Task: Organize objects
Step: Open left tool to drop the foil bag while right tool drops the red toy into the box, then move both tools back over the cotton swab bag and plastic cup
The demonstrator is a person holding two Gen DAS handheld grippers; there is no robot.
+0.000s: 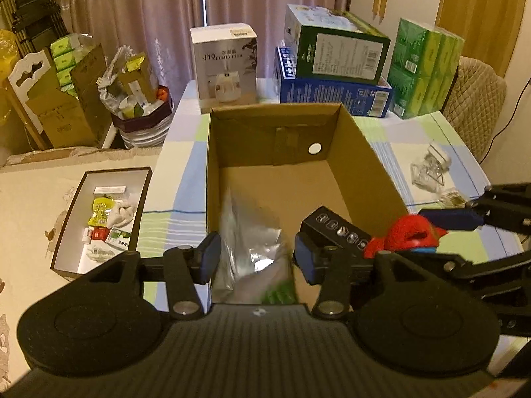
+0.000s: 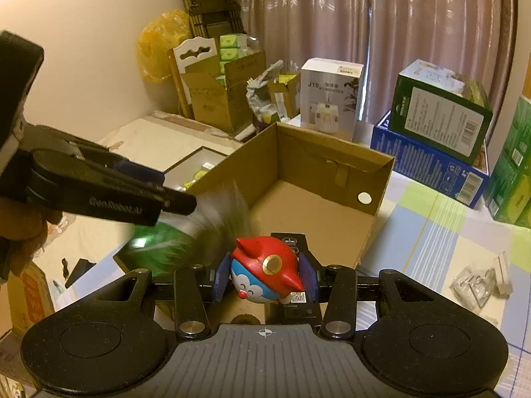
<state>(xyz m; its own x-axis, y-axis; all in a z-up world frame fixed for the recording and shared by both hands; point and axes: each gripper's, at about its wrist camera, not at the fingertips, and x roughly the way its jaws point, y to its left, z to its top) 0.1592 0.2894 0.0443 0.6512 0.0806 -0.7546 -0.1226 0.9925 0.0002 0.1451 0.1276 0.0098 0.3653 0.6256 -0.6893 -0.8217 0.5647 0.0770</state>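
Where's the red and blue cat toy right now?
Right wrist view, centre: the cat toy sits clamped in the right tongs, over the cardboard box's near end, beside a small black box.

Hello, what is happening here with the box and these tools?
A person is sorting small things into an open brown cardboard box on a checked tablecloth. The right tongs are shut on a round red and blue cartoon cat toy at the box's near edge. The left tongs are open, with a blurred silver foil pouch between their pads, over the box. A small black carton already lies inside.
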